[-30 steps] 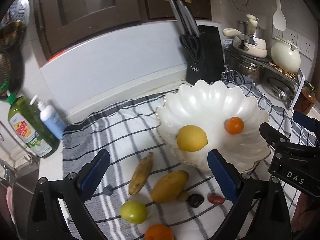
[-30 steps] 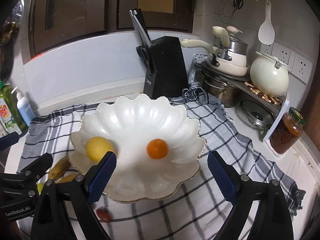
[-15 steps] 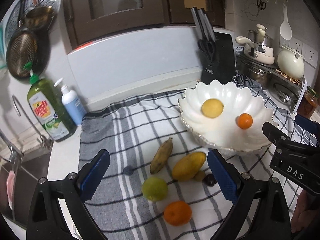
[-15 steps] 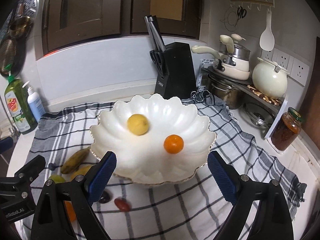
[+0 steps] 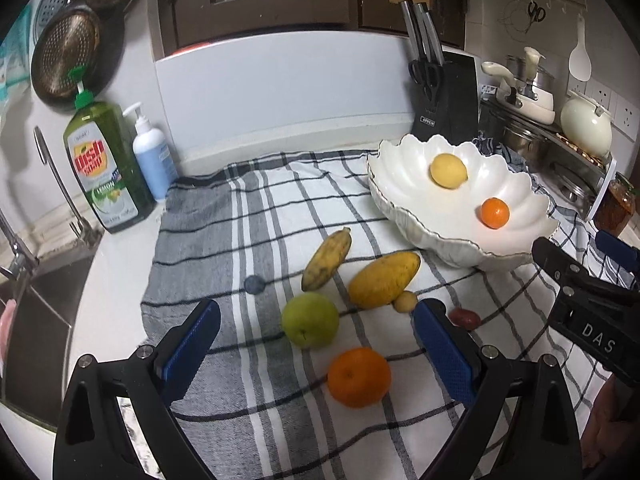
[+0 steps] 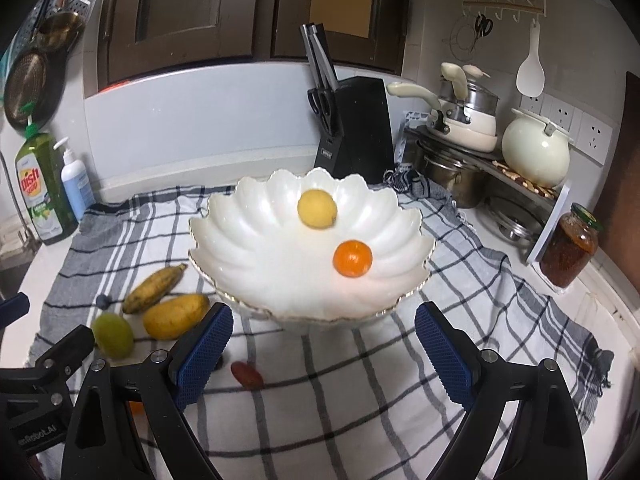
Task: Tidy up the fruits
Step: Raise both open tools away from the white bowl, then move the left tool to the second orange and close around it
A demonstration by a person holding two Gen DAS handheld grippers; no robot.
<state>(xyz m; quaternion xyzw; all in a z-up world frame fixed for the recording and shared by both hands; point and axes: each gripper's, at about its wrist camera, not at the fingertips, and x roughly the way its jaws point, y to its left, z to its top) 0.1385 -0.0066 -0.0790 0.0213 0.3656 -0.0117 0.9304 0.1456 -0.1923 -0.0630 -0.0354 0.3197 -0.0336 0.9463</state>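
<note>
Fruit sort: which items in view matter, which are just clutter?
Job: white bowl, lemon, small orange, banana, mango, green fruit, big orange.
Clutter: dish soap, knife block, jar.

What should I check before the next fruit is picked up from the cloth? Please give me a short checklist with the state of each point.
1. Left gripper open and holding nothing: ok.
2. Right gripper open and holding nothing: ok.
3. Bowl has free room: ok; only the lemon and a small orange lie in it.
4. Fruit within the left gripper's view: ok; the green fruit and the large orange lie nearest to its fingers.
5. Green fruit free of its neighbours: ok; it is apart from the mango and the banana.
6. Cloth lying flat under the fruit: ok there; it bunches behind the bowl.
</note>
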